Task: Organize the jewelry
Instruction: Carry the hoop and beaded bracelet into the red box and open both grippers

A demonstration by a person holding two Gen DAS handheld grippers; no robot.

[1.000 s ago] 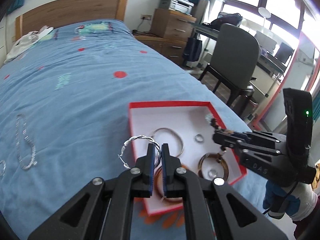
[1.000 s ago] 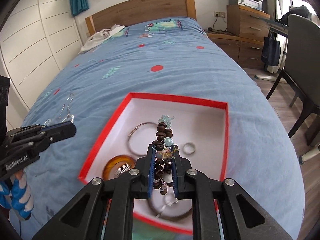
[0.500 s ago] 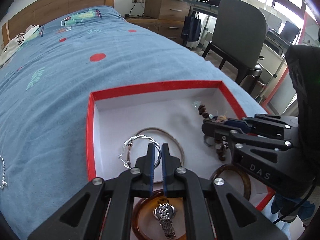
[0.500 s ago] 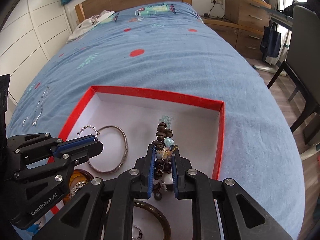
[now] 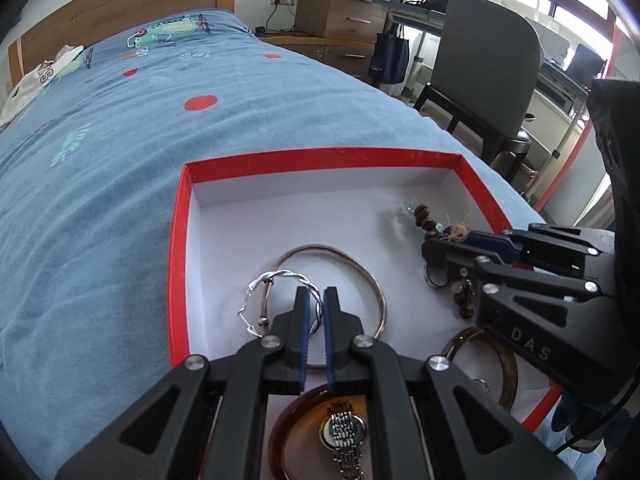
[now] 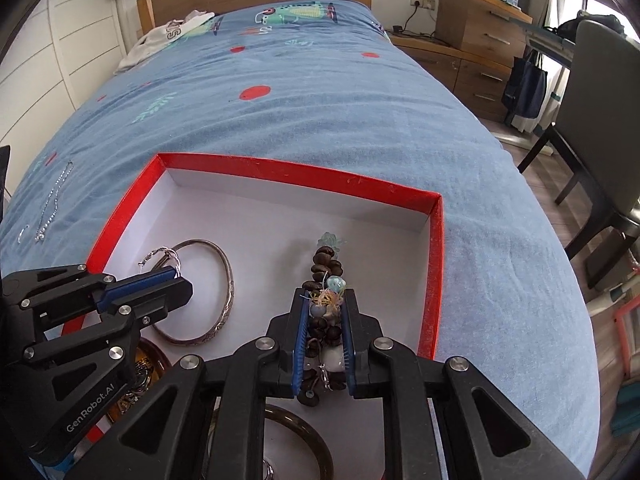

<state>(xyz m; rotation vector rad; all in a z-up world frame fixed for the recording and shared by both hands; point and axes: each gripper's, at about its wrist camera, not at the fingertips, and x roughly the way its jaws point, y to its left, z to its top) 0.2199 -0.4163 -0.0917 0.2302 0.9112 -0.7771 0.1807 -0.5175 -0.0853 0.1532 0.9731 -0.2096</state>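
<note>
A red box point(image 5: 320, 159) with a white inside lies on the blue bed; it also shows in the right wrist view point(image 6: 296, 177). My left gripper point(image 5: 314, 300) is shut on a twisted silver bracelet point(image 5: 280, 278) just above the box floor, over a thin metal bangle point(image 5: 360, 270). My right gripper point(image 6: 324, 304) is shut on a brown bead bracelet point(image 6: 326, 264) over the box's right half; it shows in the left wrist view point(image 5: 426, 220) too. An amber bangle point(image 5: 296, 412) with a metal watch point(image 5: 344, 432) lies at the box's near side.
A dark bangle point(image 5: 504, 364) and a small ring point(image 5: 434, 280) also lie in the box. A silver chain point(image 6: 52, 204) lies on the bedspread left of the box. A grey chair point(image 5: 484, 68) and wooden drawers point(image 5: 340, 4) stand right of the bed.
Both grippers have moved forward and down into the box with their bracelets still held. The silver bracelet now hangs over the thin bangle, and the beads are near the box floor.
</note>
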